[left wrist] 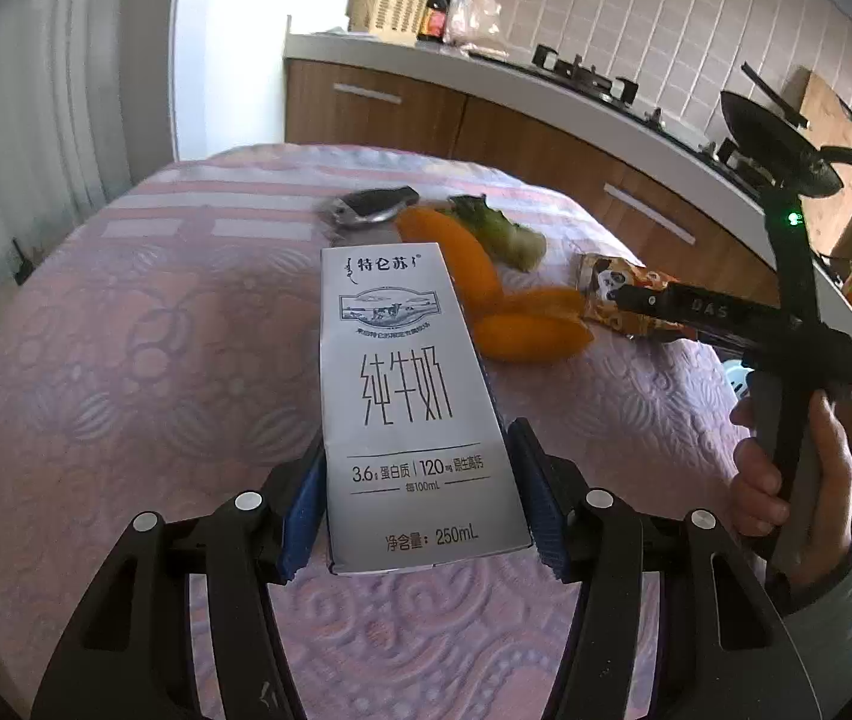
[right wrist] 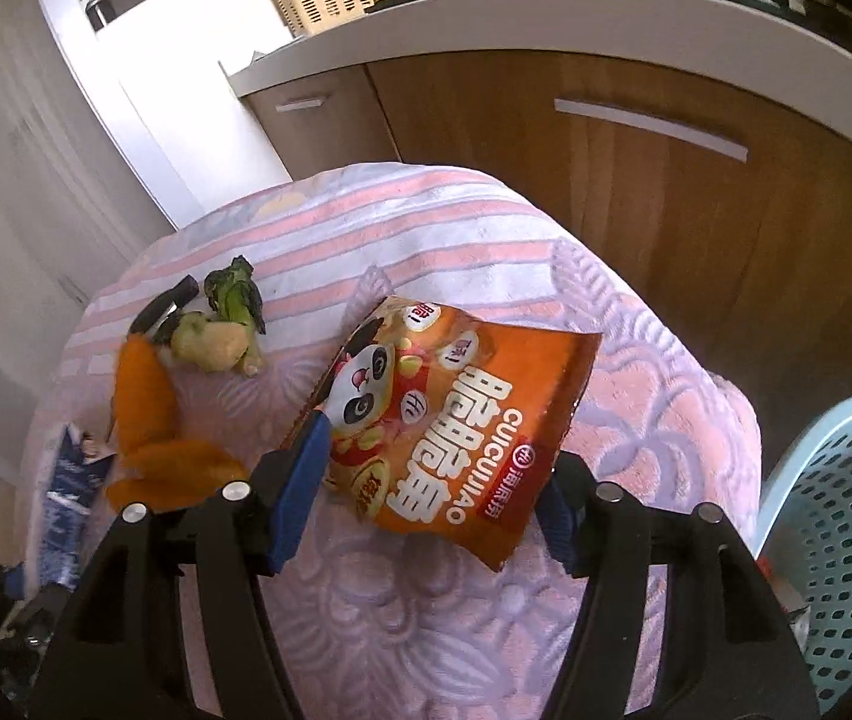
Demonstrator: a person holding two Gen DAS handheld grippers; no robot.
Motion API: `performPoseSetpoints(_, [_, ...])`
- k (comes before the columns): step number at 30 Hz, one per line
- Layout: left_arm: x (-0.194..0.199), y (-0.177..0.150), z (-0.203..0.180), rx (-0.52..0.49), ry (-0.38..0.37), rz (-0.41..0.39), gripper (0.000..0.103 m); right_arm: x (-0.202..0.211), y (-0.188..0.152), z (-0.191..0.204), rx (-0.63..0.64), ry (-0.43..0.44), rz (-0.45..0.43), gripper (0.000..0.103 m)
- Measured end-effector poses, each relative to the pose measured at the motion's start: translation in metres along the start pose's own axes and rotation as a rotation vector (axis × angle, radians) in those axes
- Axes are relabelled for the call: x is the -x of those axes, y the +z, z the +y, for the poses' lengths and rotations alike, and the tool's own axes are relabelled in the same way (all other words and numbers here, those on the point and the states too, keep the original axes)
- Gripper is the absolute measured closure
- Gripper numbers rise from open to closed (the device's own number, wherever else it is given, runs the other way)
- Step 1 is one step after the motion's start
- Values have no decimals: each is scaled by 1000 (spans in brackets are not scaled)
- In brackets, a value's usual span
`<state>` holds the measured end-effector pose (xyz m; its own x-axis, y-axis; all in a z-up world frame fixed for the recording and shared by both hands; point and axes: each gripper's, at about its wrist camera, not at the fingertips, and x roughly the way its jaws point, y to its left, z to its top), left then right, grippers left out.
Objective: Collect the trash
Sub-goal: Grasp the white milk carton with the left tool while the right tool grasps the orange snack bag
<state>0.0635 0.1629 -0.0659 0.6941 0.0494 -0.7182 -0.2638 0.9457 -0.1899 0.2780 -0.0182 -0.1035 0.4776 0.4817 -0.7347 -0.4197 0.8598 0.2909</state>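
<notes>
A white milk carton (left wrist: pixel 408 402) lies between the blue pads of my left gripper (left wrist: pixel 420 498), which is shut on its lower end above the pink tablecloth (left wrist: pixel 126 360). An orange snack bag (right wrist: pixel 456 420) with a panda print sits between the pads of my right gripper (right wrist: pixel 432 498), which is shut on it; the bag also shows in the left wrist view (left wrist: pixel 624 294). Orange peels (left wrist: pixel 486 294) and a green vegetable scrap (left wrist: pixel 498 231) lie on the cloth behind the carton. They show in the right wrist view as peels (right wrist: pixel 150 420) and scrap (right wrist: pixel 222 330).
A light blue perforated basket (right wrist: pixel 846 528) stands beside the table at the right. A dark crumpled wrapper (left wrist: pixel 372 207) lies at the far side of the cloth. Wooden cabinets (right wrist: pixel 666 210) and a counter with a stove (left wrist: pixel 582 75) run behind the table.
</notes>
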Motion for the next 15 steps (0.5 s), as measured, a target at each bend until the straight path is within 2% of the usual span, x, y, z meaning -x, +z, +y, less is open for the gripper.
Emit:
performPoseSetpoints(1, [3, 0, 2, 2, 3, -6, 48, 0, 0, 3, 10, -5, -1, 67])
performPoseSetpoints(2, [6, -1, 5, 7, 4, -13, 48, 2, -1, 4, 19, -15, -6, 75])
performPoseSetpoints(3, [7, 0, 6, 12, 5, -17, 48, 4, -3, 5, 22, -8, -9, 77])
performPoseSetpoints(5, [12, -1, 10, 21, 5, -26, 48, 9, -6, 6, 27, 9, -19, 91])
performPoseSetpoints(7, [16, -2, 12, 27, 2, -34, 48, 16, -12, 11, 43, 40, -20, 92])
performPoseSetpoints(15, [37, -1, 7, 24, -30, -78, 48, 66, -41, 41, 163, 25, -103, 100])
